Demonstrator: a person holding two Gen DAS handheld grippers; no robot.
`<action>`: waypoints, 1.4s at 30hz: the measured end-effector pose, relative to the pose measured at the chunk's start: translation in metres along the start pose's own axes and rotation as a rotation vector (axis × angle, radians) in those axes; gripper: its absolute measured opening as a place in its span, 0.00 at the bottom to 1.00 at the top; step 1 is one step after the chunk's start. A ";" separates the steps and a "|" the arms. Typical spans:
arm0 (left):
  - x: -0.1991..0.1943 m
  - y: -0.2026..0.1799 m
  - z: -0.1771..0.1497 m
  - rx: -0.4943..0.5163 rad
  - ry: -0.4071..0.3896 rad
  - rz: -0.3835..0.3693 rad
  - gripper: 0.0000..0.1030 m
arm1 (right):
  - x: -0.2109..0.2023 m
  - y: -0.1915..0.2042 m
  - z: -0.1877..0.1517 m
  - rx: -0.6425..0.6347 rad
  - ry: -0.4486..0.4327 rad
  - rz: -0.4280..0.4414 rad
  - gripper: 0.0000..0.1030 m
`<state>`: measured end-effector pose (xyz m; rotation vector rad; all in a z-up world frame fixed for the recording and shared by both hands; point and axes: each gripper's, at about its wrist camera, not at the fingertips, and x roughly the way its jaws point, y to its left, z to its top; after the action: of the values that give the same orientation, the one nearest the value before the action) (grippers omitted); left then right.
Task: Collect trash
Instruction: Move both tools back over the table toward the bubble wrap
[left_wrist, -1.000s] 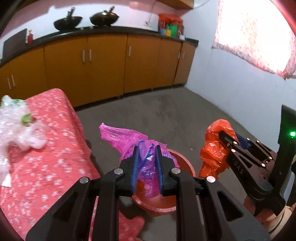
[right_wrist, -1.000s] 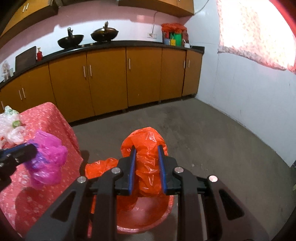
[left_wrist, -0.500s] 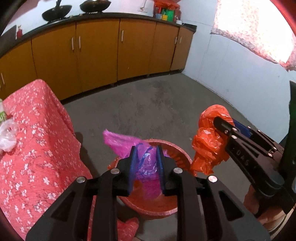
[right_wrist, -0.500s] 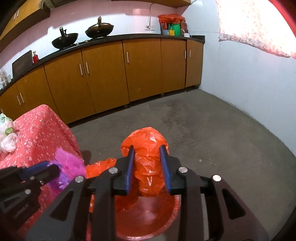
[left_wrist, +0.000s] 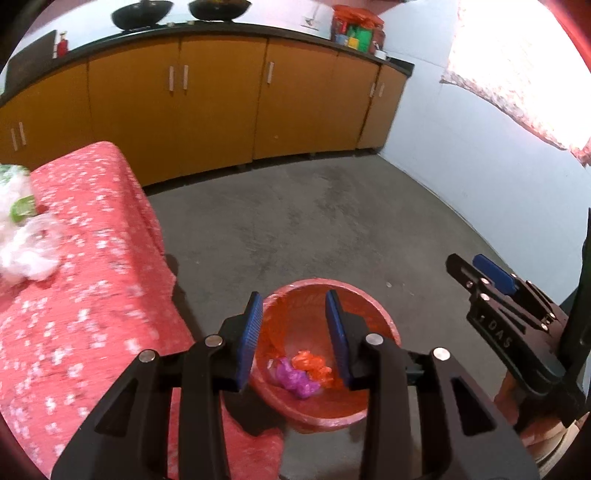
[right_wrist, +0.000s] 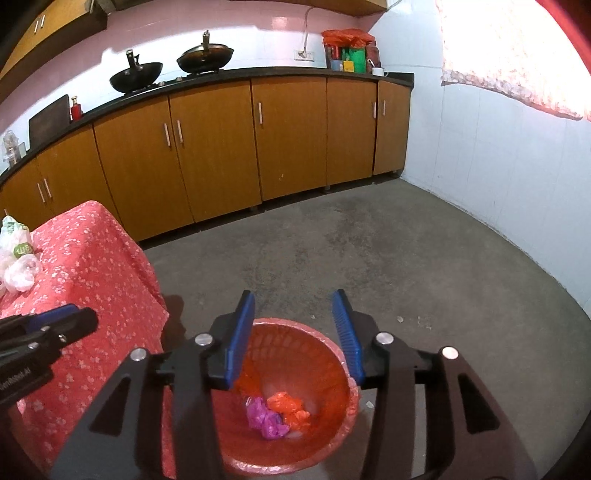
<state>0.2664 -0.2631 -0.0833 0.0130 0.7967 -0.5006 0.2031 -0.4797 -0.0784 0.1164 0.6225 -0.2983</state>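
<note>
Above the round red plastic bin on the grey floor, the left tool and right tool are held wide, gripping nothing. At its bottom, a crumpled magenta plastic bag is seen touching a crumpled orange plastic bag.

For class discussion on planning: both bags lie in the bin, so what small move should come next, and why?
Probably swing the open left gripper toward the white plastic bags on the red tablecloth; the pink bag and orange bag already lie in the bin.
</note>
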 end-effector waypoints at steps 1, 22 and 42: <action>-0.005 0.005 -0.001 -0.005 -0.010 0.011 0.35 | -0.002 0.002 0.001 -0.004 -0.003 0.005 0.43; -0.181 0.161 -0.056 -0.135 -0.288 0.456 0.56 | -0.075 0.204 0.023 -0.197 -0.072 0.369 0.43; -0.227 0.287 -0.099 -0.328 -0.342 0.642 0.71 | -0.048 0.386 0.042 -0.263 -0.050 0.500 0.73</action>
<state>0.1903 0.1060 -0.0468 -0.1148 0.4899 0.2360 0.3087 -0.1089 -0.0095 0.0088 0.5581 0.2639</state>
